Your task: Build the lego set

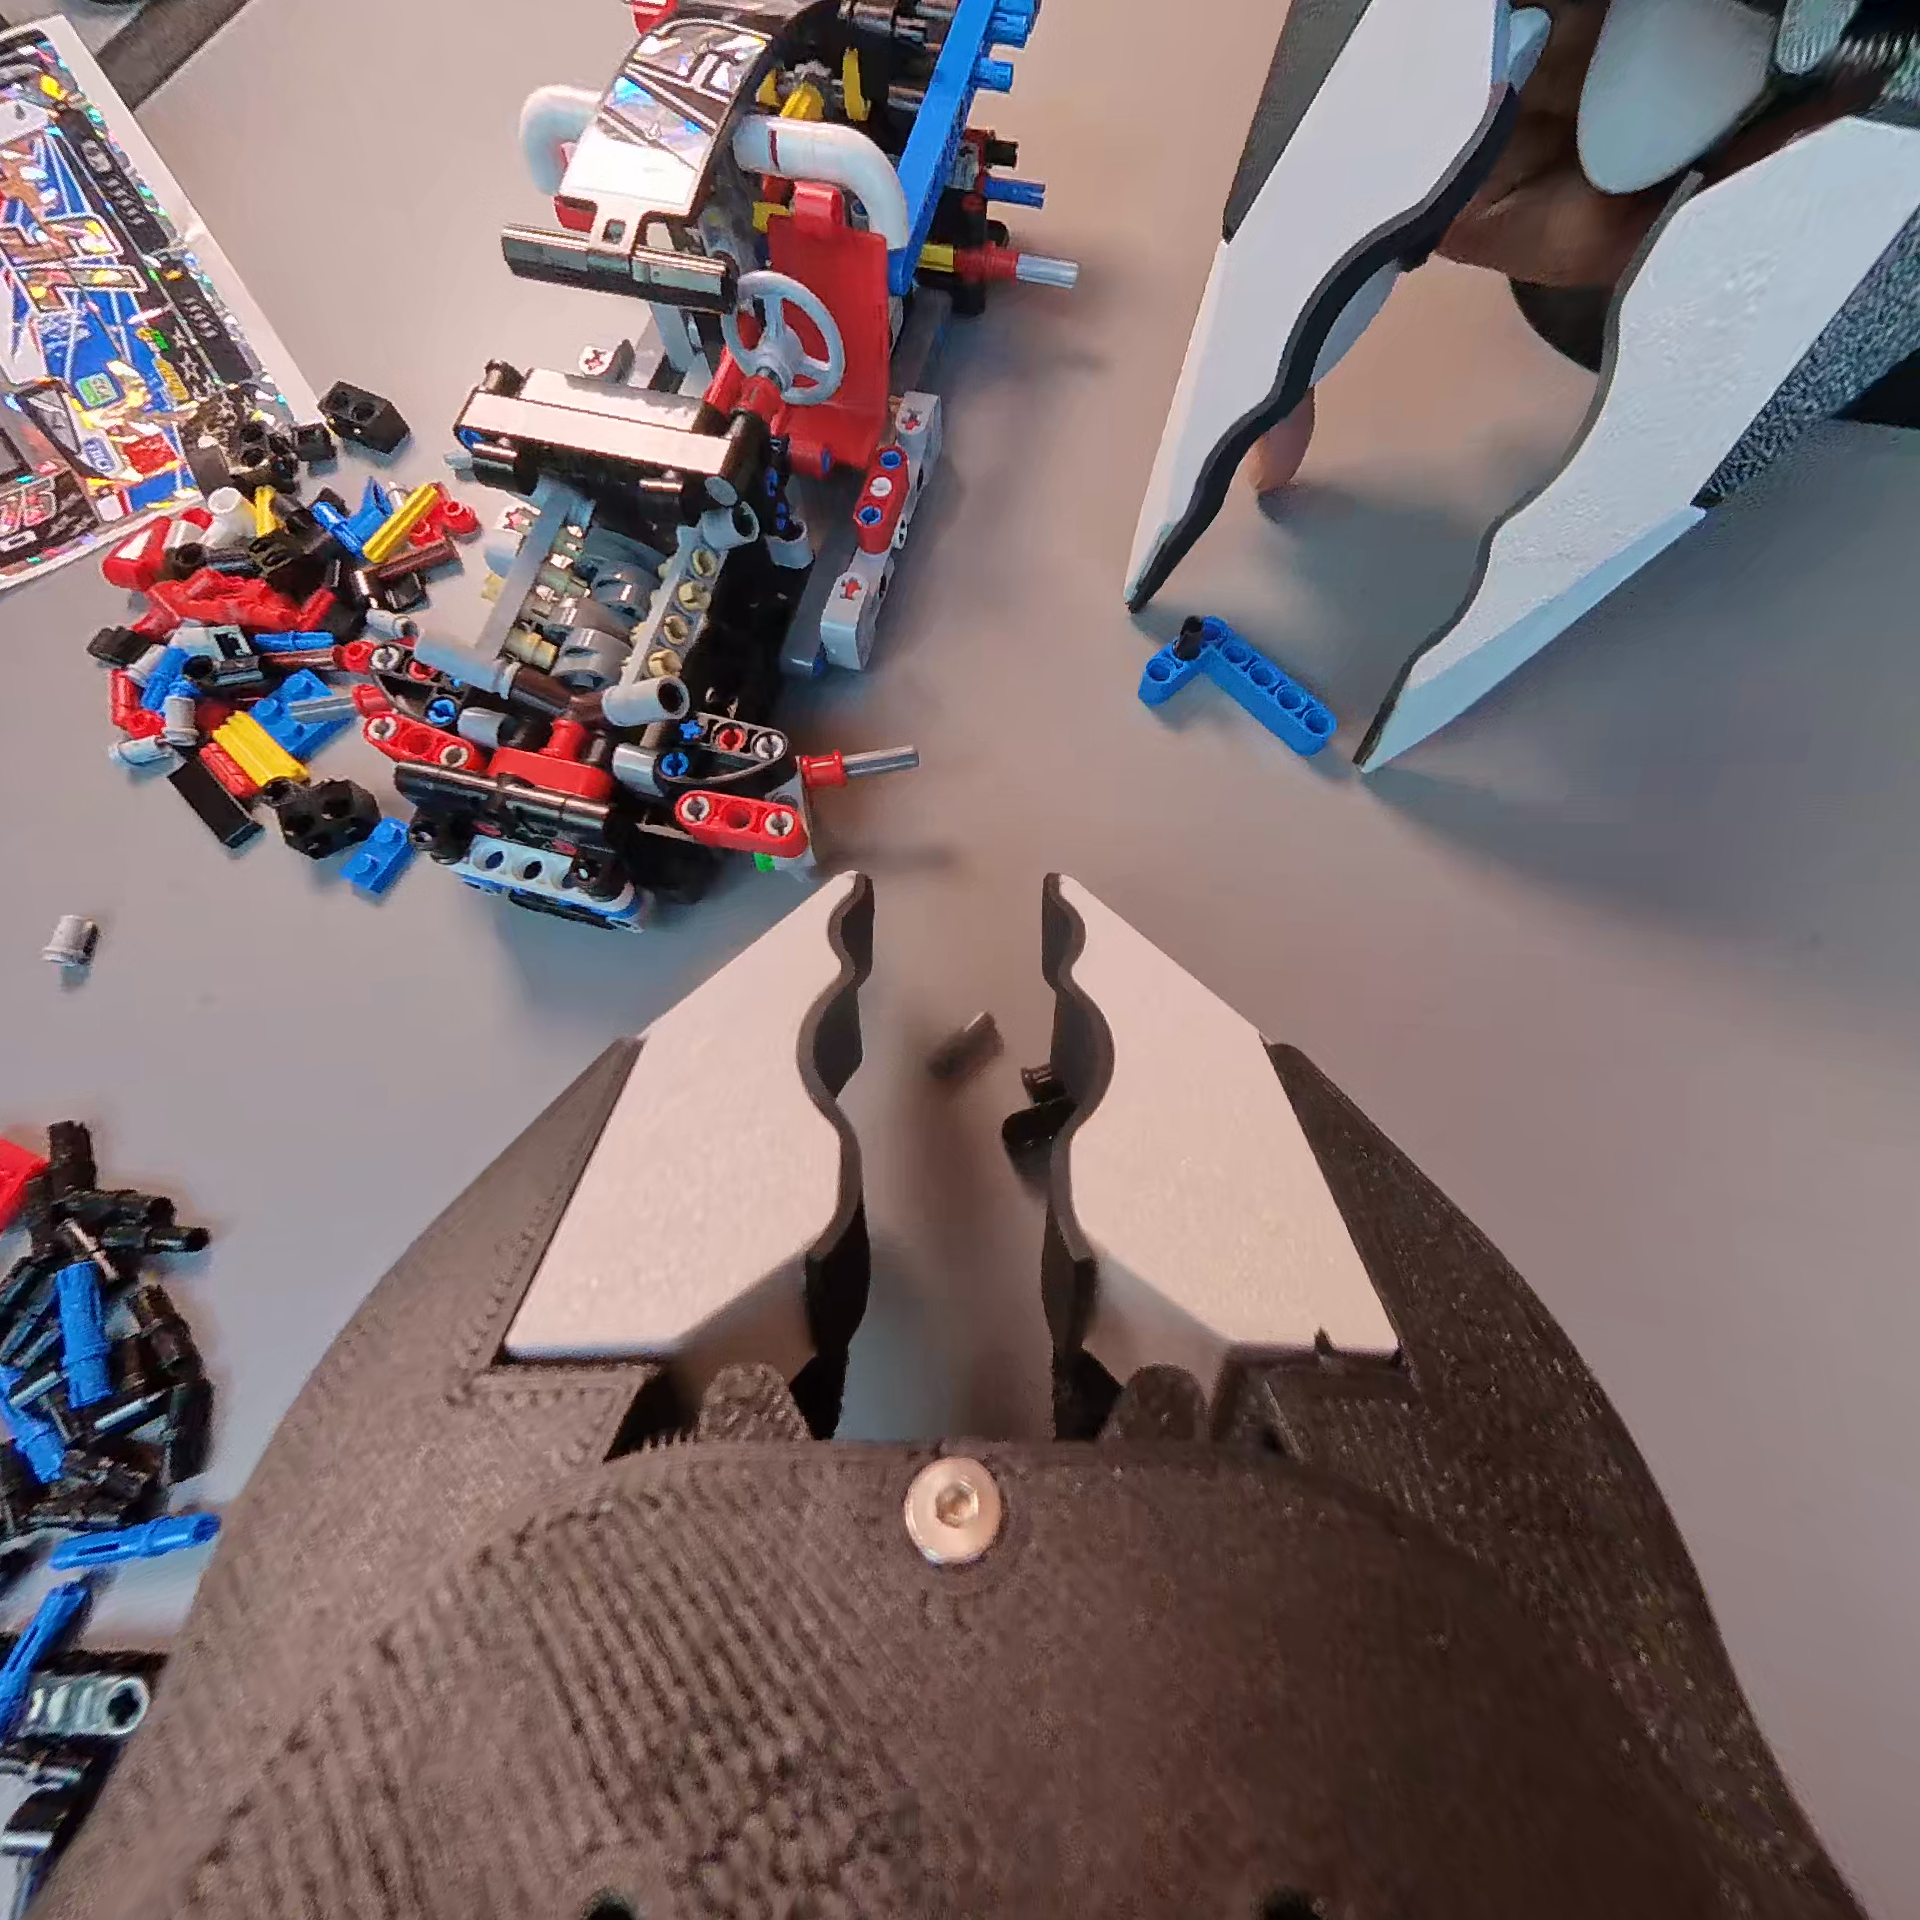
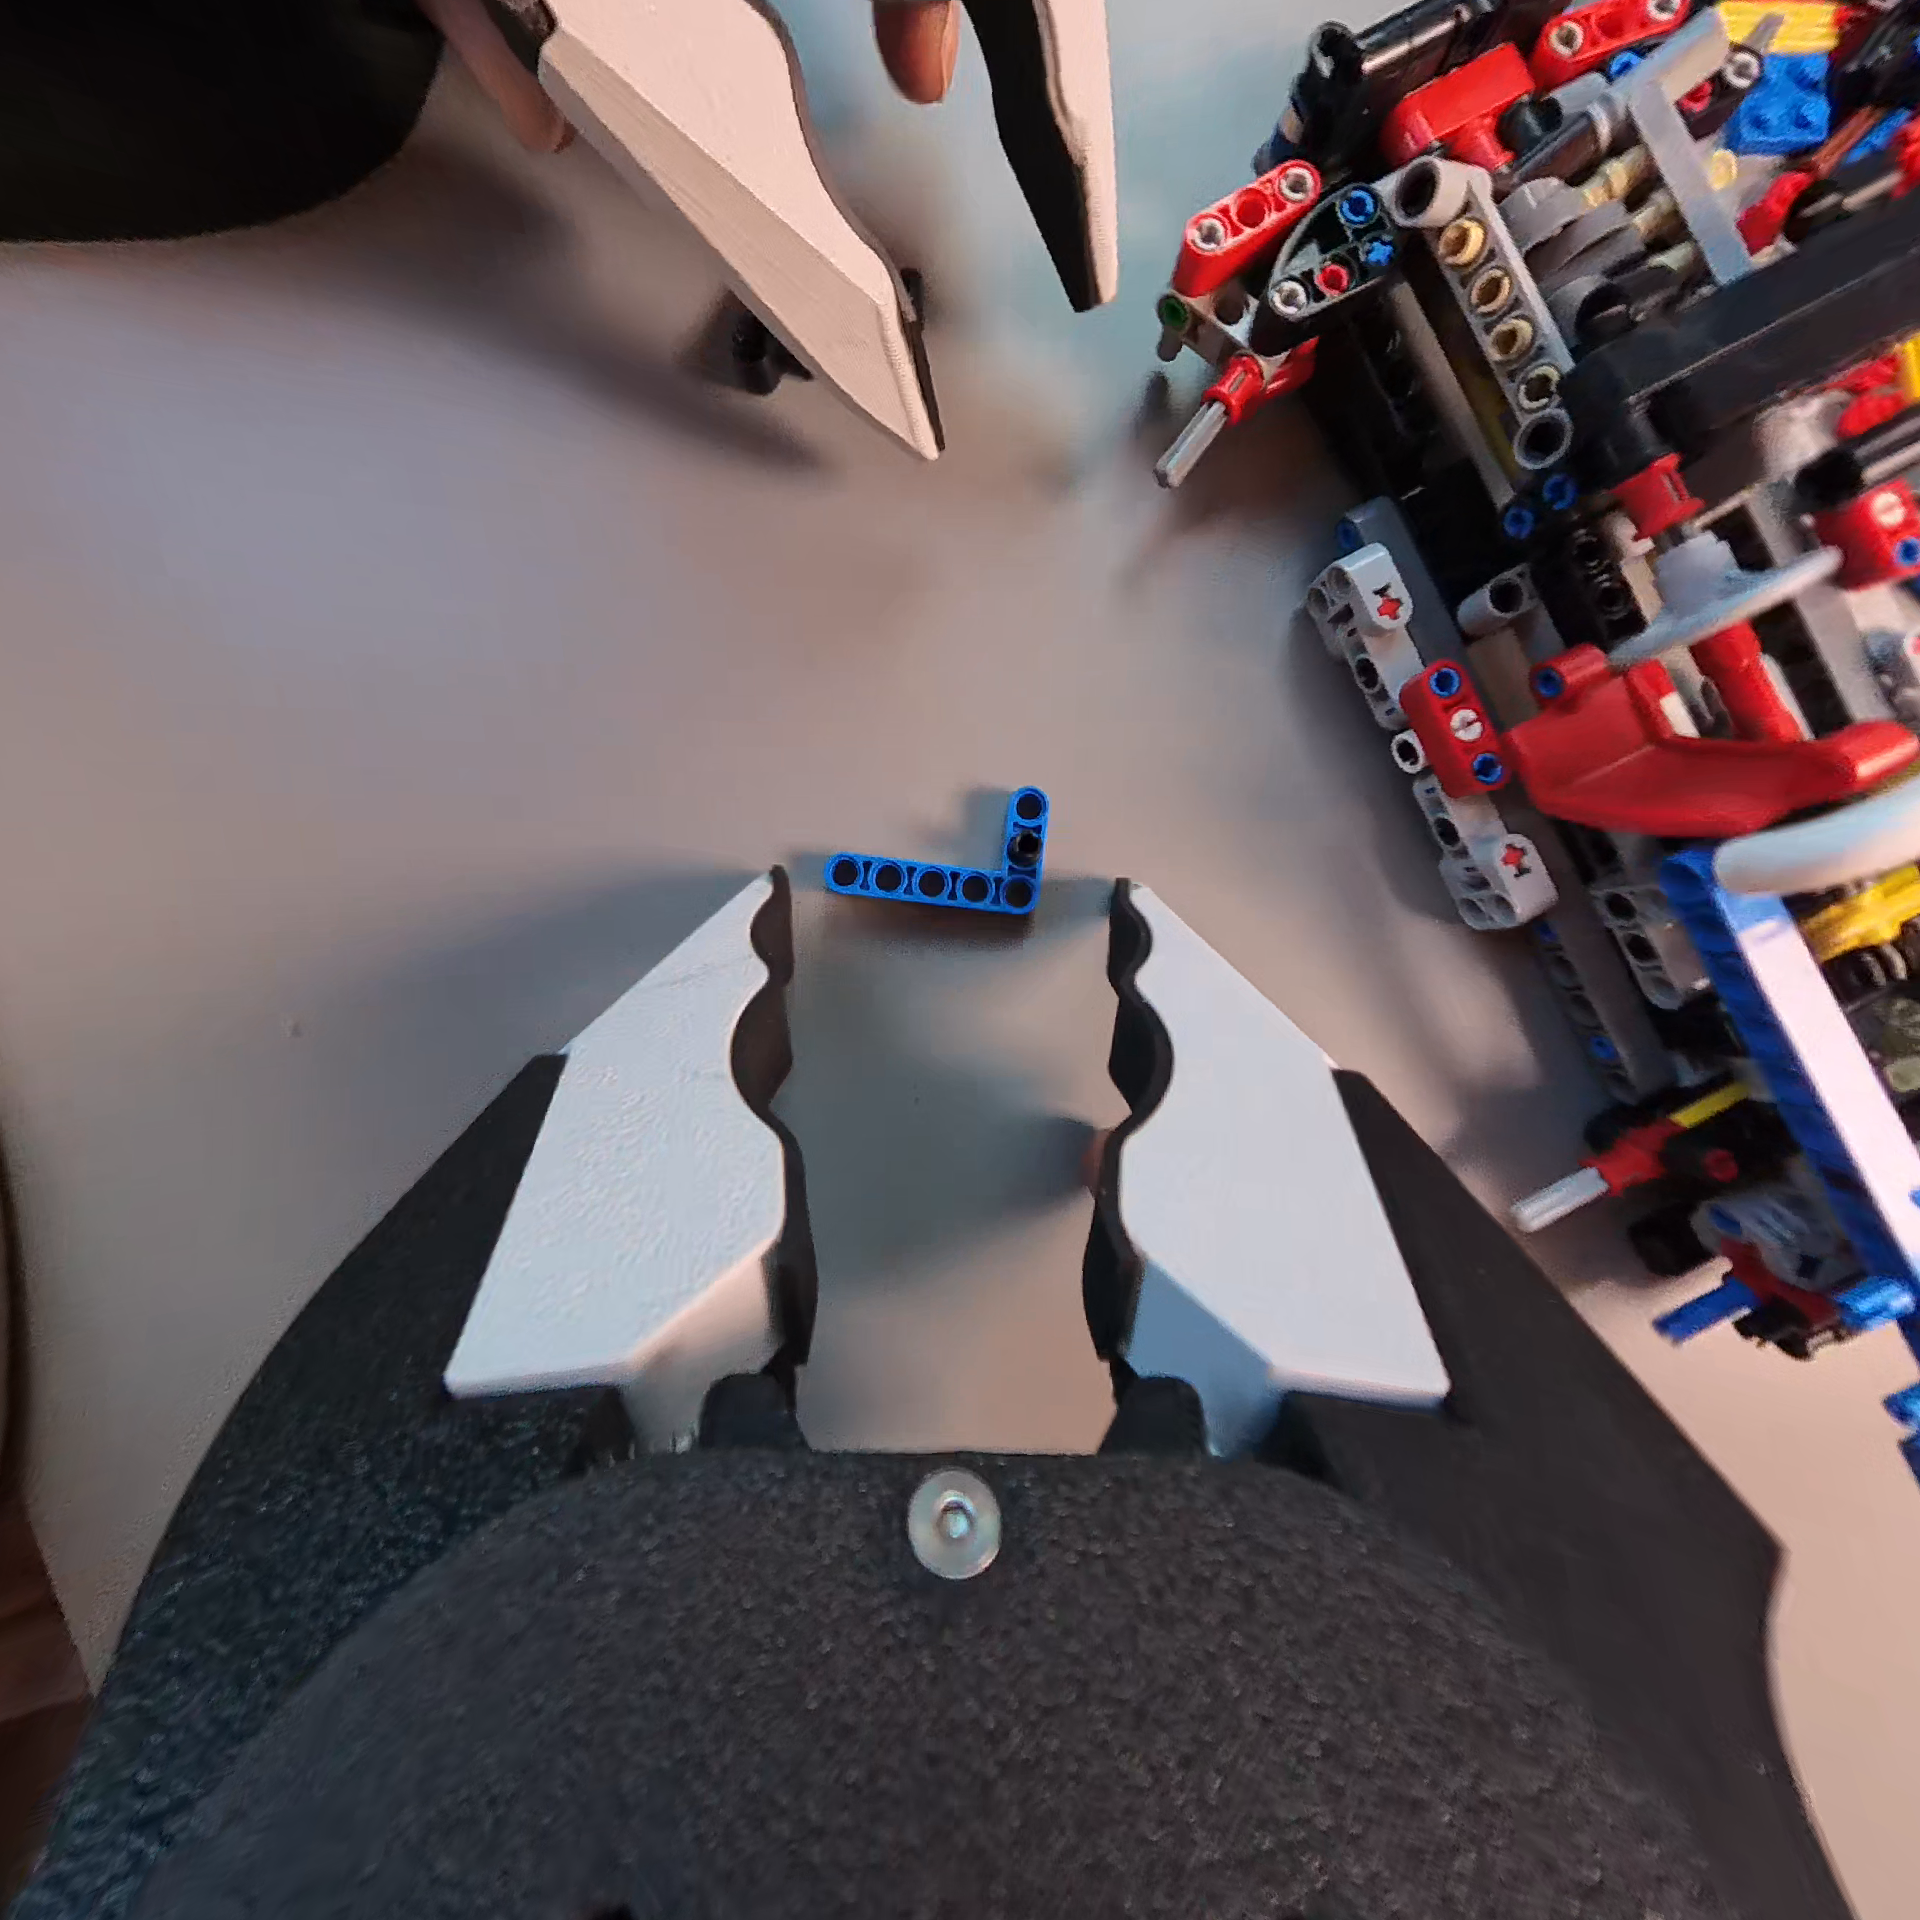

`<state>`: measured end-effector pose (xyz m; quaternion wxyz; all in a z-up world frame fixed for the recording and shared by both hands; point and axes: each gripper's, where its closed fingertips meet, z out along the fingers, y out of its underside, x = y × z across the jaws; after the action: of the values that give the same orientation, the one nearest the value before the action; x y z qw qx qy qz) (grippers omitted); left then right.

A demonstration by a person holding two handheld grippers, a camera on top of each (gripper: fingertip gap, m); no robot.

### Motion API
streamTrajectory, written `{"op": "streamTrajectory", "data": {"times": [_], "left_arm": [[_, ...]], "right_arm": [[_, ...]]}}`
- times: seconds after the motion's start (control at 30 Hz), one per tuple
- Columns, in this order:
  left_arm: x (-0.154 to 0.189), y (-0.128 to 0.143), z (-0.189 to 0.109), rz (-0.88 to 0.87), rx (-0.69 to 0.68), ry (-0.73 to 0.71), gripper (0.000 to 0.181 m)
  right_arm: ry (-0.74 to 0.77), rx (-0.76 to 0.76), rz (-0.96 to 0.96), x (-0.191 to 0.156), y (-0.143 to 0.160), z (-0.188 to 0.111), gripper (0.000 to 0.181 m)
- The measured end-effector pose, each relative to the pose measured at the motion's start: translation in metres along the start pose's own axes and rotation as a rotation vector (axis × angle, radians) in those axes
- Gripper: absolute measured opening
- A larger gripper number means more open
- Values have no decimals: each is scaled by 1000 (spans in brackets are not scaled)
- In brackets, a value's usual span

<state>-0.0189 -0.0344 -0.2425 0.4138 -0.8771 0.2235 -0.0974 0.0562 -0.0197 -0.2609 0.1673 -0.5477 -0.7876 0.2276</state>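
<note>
A half-built lego car (image 1: 675, 499) stands on the grey table, also at the right of the right wrist view (image 2: 1621, 582). A blue L-shaped beam (image 1: 1236, 681) with a black pin in it lies flat on the table, just beyond my right gripper's tips (image 2: 940, 868). My right gripper (image 2: 951, 888) is open and empty; it also shows in the left wrist view (image 1: 1247, 681). My left gripper (image 1: 956, 883) is open and empty over the table, with small black pins (image 1: 966, 1044) lying loose between and under its fingers. It shows at the top of the right wrist view (image 2: 1008, 374).
A pile of loose red, blue, yellow and black pieces (image 1: 260, 623) lies left of the car. A sticker sheet (image 1: 94, 312) lies at the far left. Blue and black pins (image 1: 83, 1382) are heaped at the lower left. A grey bush (image 1: 71, 940) lies alone. Tip to tip, the grippers are about 9 cm apart. To the grey bush (image 1: 71, 940): left tips about 15 cm, right tips about 25 cm.
</note>
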Motion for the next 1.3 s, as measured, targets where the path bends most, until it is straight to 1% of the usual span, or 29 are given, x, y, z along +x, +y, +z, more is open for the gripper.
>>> {"op": "streamTrajectory", "data": {"times": [0.1,0.13,0.2,0.27,0.3,0.33,0.37,0.43,0.57,0.67,0.8,0.87,0.9,0.93,0.97,1.0,1.07,1.13,1.23,1.3], "left_arm": [[-6,2,-8,30,7,-8,23],[-6,3,-10,34,12,6,22],[-7,6,-16,24,18,29,22],[-5,10,-20,4,11,64,26],[-6,13,-22,-4,5,72,27],[-4,16,-23,-6,-8,89,29],[-2,20,-24,0,-22,101,30],[-4,26,-26,11,-49,89,28],[-10,29,-24,36,-64,70,21],[-10,31,-18,74,-89,95,19],[-5,32,-13,106,-116,146,14],[-2,31,-12,117,-129,160,3],[-2,31,-11,131,-131,144,3],[-7,29,-10,147,-127,102,2],[-7,24,-11,149,-105,90,2],[-1,13,-13,130,-43,119,2],[20,-19,-21,53,118,225,2],[42,-40,-26,7,214,341,2],[64,-51,-25,-17,255,455,2],[69,-54,-25,-21,267,480,2]], "right_arm": [[-72,-28,-107,-3,-2,0,41],[-113,-37,-176,-5,-1,0,39],[-183,-44,-314,-5,0,-1,39],[-263,-41,-446,-8,3,-3,39],[-274,-34,-480,-5,3,-3,39],[-278,-34,-495,-2,2,-3,46],[-272,-33,-501,1,1,-3,53],[-243,3,-484,7,-4,-8,59],[-206,156,-371,5,-11,-25,56],[-165,210,-301,4,-1,-32,52],[-150,277,-239,-6,8,-43,48],[-139,322,-211,-9,6,-47,47],[-131,345,-194,-10,4,-48,45],[-120,364,-176,-10,1,-49,44],[-105,388,-159,-9,-4,-49,43],[-81,418,-151,-8,-10,-49,39],[-45,486,-174,-11,-26,-51,30],[-21,554,-228,-17,-42,-57,22],[-48,615,-256,-23,-57,-63,17],[-74,611,-255,-25,-58,-61,16]]}}
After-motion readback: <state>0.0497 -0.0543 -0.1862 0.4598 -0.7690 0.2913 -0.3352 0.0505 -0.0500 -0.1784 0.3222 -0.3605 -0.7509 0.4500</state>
